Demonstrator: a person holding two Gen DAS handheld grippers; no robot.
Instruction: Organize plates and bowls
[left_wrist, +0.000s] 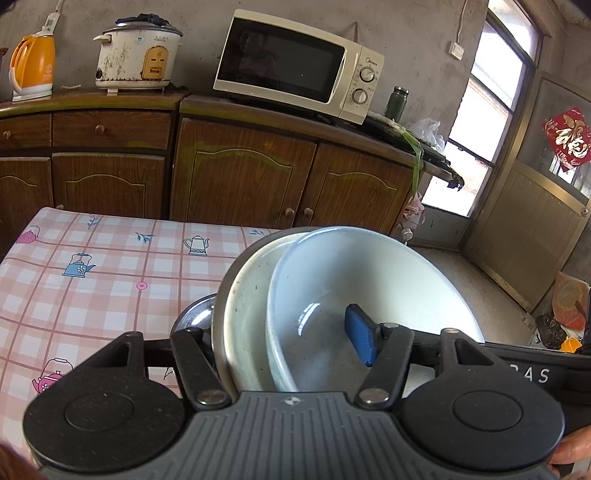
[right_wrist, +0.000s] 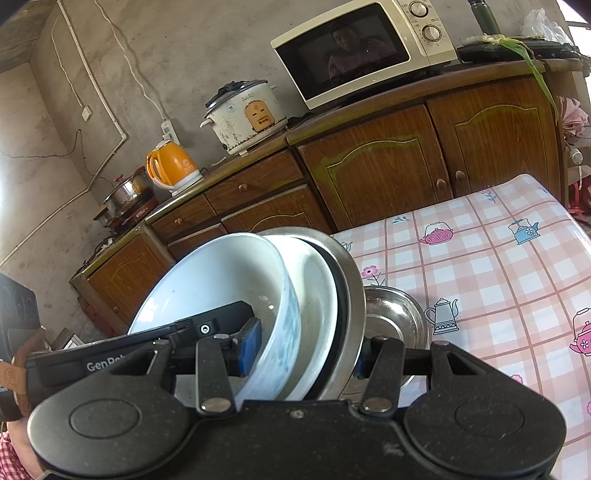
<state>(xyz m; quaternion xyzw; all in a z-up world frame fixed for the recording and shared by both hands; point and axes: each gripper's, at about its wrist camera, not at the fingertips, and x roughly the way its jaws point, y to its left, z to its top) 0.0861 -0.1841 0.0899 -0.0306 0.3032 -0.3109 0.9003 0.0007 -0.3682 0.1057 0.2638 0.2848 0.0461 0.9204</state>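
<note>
A stack of dishes stands on edge between both grippers. It is made up of a white bowl (left_wrist: 369, 273) (right_wrist: 207, 280), a white plate (left_wrist: 243, 302) (right_wrist: 317, 295) and a steel plate (right_wrist: 351, 280). My left gripper (left_wrist: 284, 339) is shut on the stack, one blue pad (left_wrist: 360, 339) inside the bowl and the other finger behind the steel rim. My right gripper (right_wrist: 304, 354) clamps the same stack, its blue pad (right_wrist: 251, 345) inside the bowl. A small steel bowl (left_wrist: 195, 317) (right_wrist: 395, 317) sits on the table just behind the stack.
The table carries a pink checked teapot cloth (left_wrist: 92, 266) (right_wrist: 498, 277). Behind it stand brown cabinets (left_wrist: 240, 173) with a microwave (left_wrist: 295, 62), a rice cooker (left_wrist: 136, 55) and an orange kettle (left_wrist: 33, 66). A door (left_wrist: 491, 110) is at the right.
</note>
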